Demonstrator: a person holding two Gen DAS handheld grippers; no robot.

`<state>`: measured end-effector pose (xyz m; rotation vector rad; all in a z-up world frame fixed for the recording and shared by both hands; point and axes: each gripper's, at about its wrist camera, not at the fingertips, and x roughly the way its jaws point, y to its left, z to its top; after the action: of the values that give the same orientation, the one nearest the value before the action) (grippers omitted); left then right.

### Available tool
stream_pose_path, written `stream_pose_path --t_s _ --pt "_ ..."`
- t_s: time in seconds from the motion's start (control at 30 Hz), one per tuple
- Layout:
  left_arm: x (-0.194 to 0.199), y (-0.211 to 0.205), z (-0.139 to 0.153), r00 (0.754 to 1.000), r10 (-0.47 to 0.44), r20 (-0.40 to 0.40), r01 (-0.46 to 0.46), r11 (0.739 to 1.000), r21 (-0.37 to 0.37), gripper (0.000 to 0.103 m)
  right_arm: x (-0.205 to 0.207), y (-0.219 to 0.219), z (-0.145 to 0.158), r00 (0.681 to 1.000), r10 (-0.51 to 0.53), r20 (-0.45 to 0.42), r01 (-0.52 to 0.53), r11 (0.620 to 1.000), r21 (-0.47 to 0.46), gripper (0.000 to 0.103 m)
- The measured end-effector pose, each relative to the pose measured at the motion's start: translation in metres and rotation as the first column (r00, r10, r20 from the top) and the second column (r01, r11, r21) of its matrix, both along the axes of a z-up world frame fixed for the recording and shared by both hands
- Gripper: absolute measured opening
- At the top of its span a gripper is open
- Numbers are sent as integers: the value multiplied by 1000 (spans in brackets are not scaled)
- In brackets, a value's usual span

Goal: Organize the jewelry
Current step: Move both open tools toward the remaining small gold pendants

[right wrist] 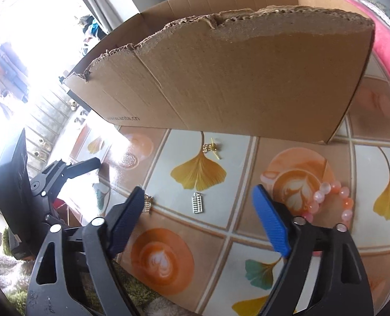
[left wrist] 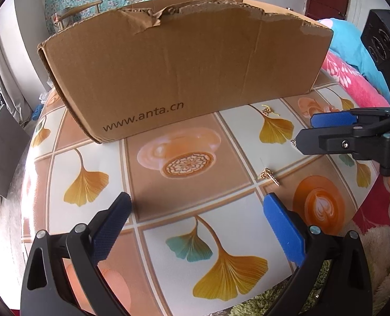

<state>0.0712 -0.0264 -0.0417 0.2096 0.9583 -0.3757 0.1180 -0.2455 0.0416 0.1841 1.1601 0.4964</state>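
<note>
A brown cardboard box (left wrist: 184, 60) with a torn top edge stands at the back of the table; it also shows in the right wrist view (right wrist: 234, 73). Small gold jewelry pieces lie in front of it: a gold pendant (left wrist: 270, 176), a gold chain piece (left wrist: 268, 110) by the box, seen too in the right wrist view (right wrist: 212, 148). A silver abacus charm (right wrist: 197, 204), a gold charm (right wrist: 148, 204) and a pink bead bracelet (right wrist: 331, 200) lie near my right gripper (right wrist: 198, 221). Both grippers are open and empty. My left gripper (left wrist: 197, 213) hovers above the table; my right gripper (left wrist: 304, 131) shows at its right.
The table has a tile-pattern cover with ginkgo leaves and coffee cups (left wrist: 184, 158). A pink and blue blanket (left wrist: 353, 73) lies at the right. A green shaggy fabric (left wrist: 260, 302) is at the near edge. A chair (left wrist: 76, 13) stands behind the box.
</note>
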Motion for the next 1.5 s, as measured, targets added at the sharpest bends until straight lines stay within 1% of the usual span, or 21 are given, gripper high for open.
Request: stream_pose_path --t_s 0.03,0.1,0.2,0.33,0.43,0.53,0.7,0.8,0.87,0.93,1.0,1.03,1.07,1.1,1.13,1.23,1.27,1.3,1.33,1.4,1.5 --pt "-1 1 0 1000 1 7 -1 1000 -3 99 0 -1 1 1000 0 -2 0 1000 4 83" --pt "-2 1 0 1000 1 14 0 1000 -6 99 2 -1 0 1000 5 -9 -5 1000 19 89" --pt "-1 1 0 1000 5 11 -5 1000 -3 99 4 1 -8 1000 -7 -28 9 997 72 95" --pt "1 0 1 1000 12 -5 -12 1000 4 99 4 -11 -10 998 -47 -47 54 986 158 95" --pt "2 -1 2 1000 19 -16 -19 1000 7 99 4 -10 -9 999 -27 -45 34 987 155 95" --pt "2 -1 2 1000 22 -15 -22 1000 6 99 4 -10 -10 998 -39 -45 46 985 167 95" --pt "1 0 2 999 31 -10 -31 1000 3 99 2 -31 -12 995 -84 -53 96 958 269 95" --pt "3 0 2 999 29 -23 -29 1000 7 99 2 -33 -14 996 -71 -52 83 952 295 95" --pt "3 0 3 999 28 -28 -28 1000 12 99 2 -32 -14 996 -71 -47 82 952 295 95" --pt "3 -2 4 999 27 -29 -26 999 18 99 1 -30 -12 997 -68 -40 76 960 270 95" --pt "-1 -6 10 1000 2 -4 -2 1000 14 98 1 -24 -11 997 -63 -34 69 972 226 95" --pt "-5 -9 15 1000 -21 16 21 1000 1 98 0 -22 -9 997 -68 -21 70 980 186 94" --pt "-7 -12 19 999 -38 27 38 999 -11 97 -1 -21 -8 997 -71 -4 71 985 157 92" --pt "-10 -16 23 997 -63 36 64 998 -30 96 -2 -21 -6 997 -75 22 71 990 125 86" --pt "-12 -20 25 996 -83 39 85 995 -45 94 -4 -21 -6 997 -74 37 70 992 106 83" --pt "-13 -30 24 993 -110 30 112 993 -46 79 -6 -24 -2 994 -74 85 70 996 56 77" --pt "-13 -33 22 992 -121 26 122 991 -44 69 -6 -25 -1 993 -76 95 72 997 42 75" --pt "-13 -36 21 991 -128 26 129 991 -39 62 -7 -27 -1 992 -74 102 72 997 30 71" --pt "-13 -38 20 990 -136 23 137 990 -38 59 -7 -29 0 992 -72 103 70 997 24 69" --pt "-12 -42 19 987 -157 19 157 987 -36 44 -7 -29 -4 992 -76 99 75 997 14 61" --pt "-10 -48 17 985 -173 1 172 984 -33 35 -9 -26 -10 993 -73 91 73 997 7 53"
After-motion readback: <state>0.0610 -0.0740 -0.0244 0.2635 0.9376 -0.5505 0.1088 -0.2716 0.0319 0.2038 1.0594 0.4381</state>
